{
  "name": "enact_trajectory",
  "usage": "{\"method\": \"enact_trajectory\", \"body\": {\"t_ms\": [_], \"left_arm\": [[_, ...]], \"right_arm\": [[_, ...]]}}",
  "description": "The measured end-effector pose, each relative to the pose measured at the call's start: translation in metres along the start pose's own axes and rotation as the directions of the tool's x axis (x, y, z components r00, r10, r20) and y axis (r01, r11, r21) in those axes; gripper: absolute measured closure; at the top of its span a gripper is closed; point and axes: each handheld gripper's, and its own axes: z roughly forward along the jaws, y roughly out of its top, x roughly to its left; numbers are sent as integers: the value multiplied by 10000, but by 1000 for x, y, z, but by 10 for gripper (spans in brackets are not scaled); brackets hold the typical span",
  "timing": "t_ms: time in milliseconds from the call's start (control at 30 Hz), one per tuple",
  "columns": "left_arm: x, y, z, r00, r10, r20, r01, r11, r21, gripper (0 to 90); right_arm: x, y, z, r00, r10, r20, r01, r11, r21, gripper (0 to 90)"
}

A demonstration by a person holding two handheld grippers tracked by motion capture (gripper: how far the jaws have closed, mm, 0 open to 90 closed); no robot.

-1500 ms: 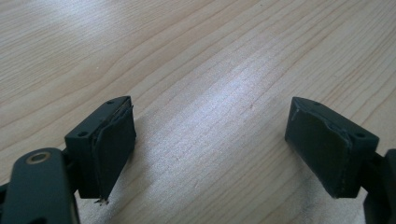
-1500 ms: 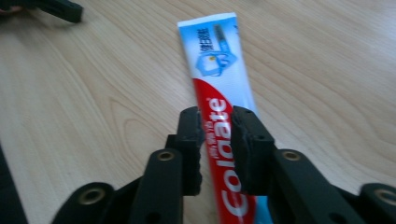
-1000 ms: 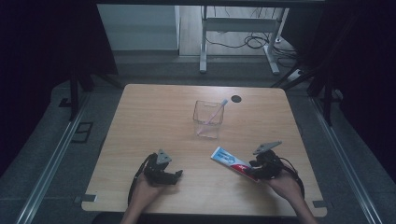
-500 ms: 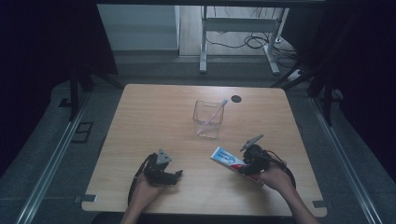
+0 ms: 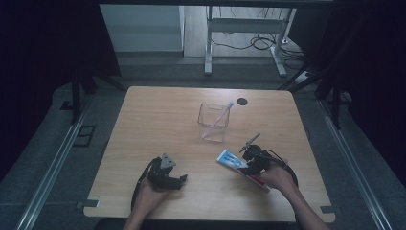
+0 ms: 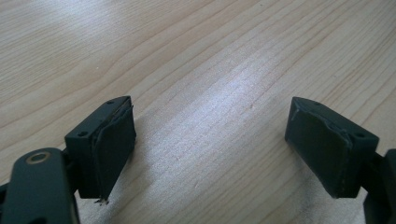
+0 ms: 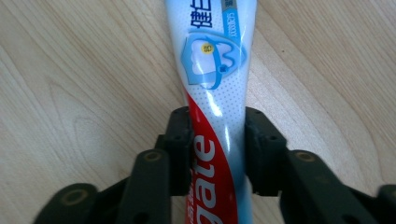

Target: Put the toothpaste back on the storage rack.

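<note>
Right gripper view: toothpaste tube reads "gate", tongs clamping.

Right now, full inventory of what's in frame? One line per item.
toothpaste tube: 1, white, blue and red, lying flat on the table near its right front, between the right gripper's jaws
clear cup: 1, transparent, square, table centre
toothbrush: 1, pale, leaning inside the clear cup
table: 1, light wood, dark round hole near far edge
metal frame: 1, grey, on floor beyond the table
left gripper: 1, black, jaws apart, nothing between, low over the table
right gripper: 1, black, jaws just closing, pads against the tube's sides
</note>
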Motion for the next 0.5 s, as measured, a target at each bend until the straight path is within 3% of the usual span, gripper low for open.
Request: {"method": "enact_trajectory", "body": {"t_ms": [167, 500], "left_arm": [[0, 0, 0, 10000, 2, -2, -2, 10000, 2, 162], [0, 0, 0, 10000, 2, -1, -2, 10000, 0, 162]], "right_arm": [[0, 3, -3, 10000, 24, 72, -24, 10000, 88, 726], [-4, -5, -8, 9997, 257, -29, -258, 9990, -357, 737]]}}
